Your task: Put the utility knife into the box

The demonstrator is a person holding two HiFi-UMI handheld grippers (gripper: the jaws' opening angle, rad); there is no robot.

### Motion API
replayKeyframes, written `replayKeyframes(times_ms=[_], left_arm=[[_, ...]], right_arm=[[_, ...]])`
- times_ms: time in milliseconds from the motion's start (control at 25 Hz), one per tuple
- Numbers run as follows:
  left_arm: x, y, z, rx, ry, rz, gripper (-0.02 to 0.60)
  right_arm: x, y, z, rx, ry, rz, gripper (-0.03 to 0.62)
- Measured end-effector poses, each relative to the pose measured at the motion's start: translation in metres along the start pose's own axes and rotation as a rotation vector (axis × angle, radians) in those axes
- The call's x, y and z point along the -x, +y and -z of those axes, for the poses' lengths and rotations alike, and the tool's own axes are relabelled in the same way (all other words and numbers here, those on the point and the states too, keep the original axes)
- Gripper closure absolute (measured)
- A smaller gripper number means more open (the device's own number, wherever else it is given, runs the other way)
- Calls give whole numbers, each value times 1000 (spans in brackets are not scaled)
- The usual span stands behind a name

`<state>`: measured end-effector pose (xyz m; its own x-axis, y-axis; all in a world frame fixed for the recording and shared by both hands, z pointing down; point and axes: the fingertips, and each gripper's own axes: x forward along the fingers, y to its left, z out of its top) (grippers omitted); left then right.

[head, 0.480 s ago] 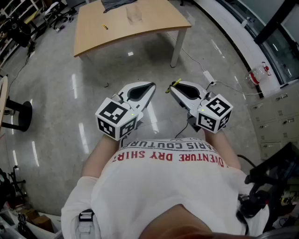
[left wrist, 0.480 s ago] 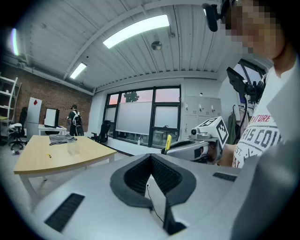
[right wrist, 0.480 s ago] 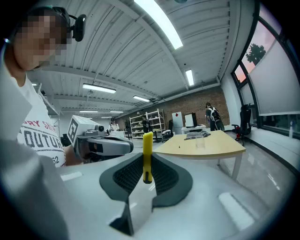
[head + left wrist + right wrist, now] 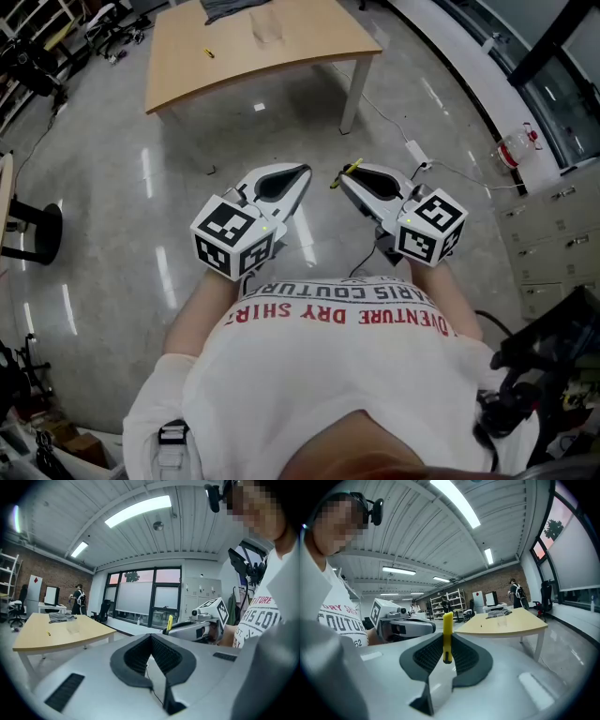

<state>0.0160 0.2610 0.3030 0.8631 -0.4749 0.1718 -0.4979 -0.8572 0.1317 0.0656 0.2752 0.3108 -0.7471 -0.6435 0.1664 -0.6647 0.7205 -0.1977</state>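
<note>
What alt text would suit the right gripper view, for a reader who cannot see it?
The right gripper is shut on a yellow knife that stands upright between its jaws. Behind it, the left gripper shows at the left, and a wooden table with a clear box on it stands at the right.

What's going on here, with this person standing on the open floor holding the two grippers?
A person stands some way back from the pale wooden table. The right gripper is clamped on a slim yellow utility knife, which sticks out past its jaws. The left gripper has its jaws together with nothing between them. The clear plastic box sits on the far table, so the knife is not yet in it.
</note>
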Motion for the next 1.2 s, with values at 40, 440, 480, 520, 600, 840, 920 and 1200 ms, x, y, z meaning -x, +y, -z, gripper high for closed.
replayKeyframes(times_ms=[40,440,480,520,600,840,920,1200], left_arm=[[-1,0,0,1,-1,2,581],[-4,0,3,6,-4,16,581],[-4,0,3,7,-3,17,581],[-5,-1,4,7,-1,20,581],[-6,-1,3,4,4,25,581],[-8,9,3,22,8,30,581],[-12,8,6,19,16,38,581],[-44,43,8,28,29,-8,581]], right_arm=[[0,-1,0,-6,-3,0,546],[-1,-3,1,-9,3,4,546],[-1,-3,1,-7,2,4,546],[-1,-4,0,-5,1,5,546],[0,-5,-3,0,-4,9,546],[2,-7,1,-19,8,36,546],[4,-10,3,-26,8,44,546],[-21,-55,1,-29,16,4,546]])
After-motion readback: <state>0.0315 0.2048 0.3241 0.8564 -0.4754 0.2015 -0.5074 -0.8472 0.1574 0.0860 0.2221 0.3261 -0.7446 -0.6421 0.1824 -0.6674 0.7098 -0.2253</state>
